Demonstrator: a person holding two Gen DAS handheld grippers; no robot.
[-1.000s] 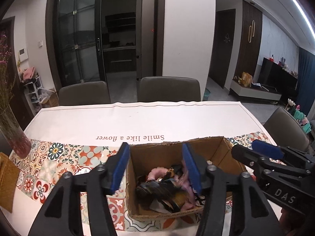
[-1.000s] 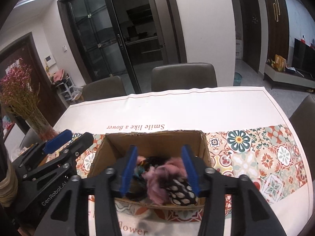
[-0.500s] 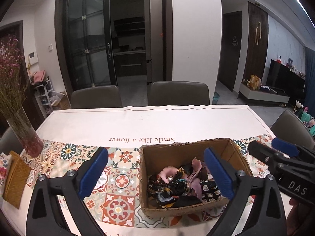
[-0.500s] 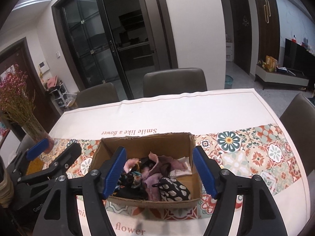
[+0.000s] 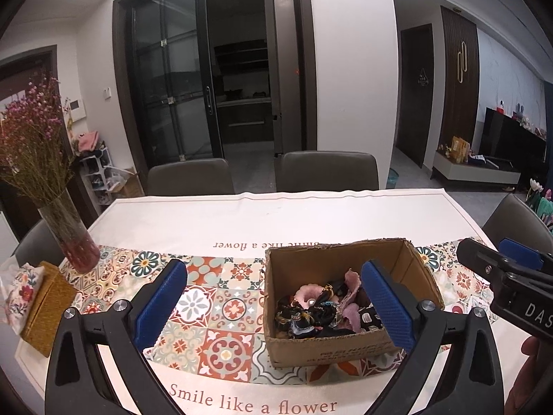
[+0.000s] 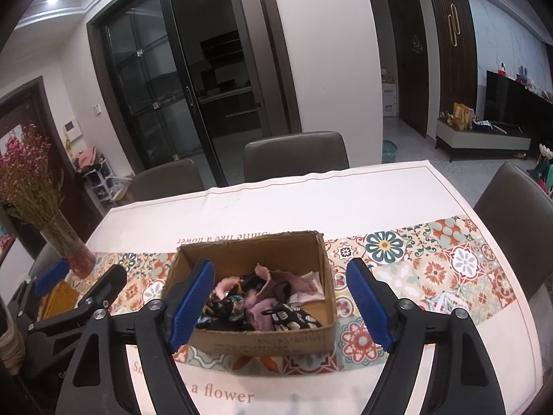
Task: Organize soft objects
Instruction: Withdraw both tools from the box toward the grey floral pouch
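While both claws gape empty, right [image 6: 281, 302] widening, cardboard box [image 6: 262, 340] holds seemingly scrunchies [image 6: 266, 297].

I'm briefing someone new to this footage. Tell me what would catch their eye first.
The open cardboard box in the middle of the table, with a tangle of pink and dark soft items inside. Next the bright floral-tile band of the tablecloth running under the box, and the glass vase of pink flowers at the table's left edge. Close up, the blue-padded left hand-held gripper is open, and the right hand-held gripper is opening, nothing held.
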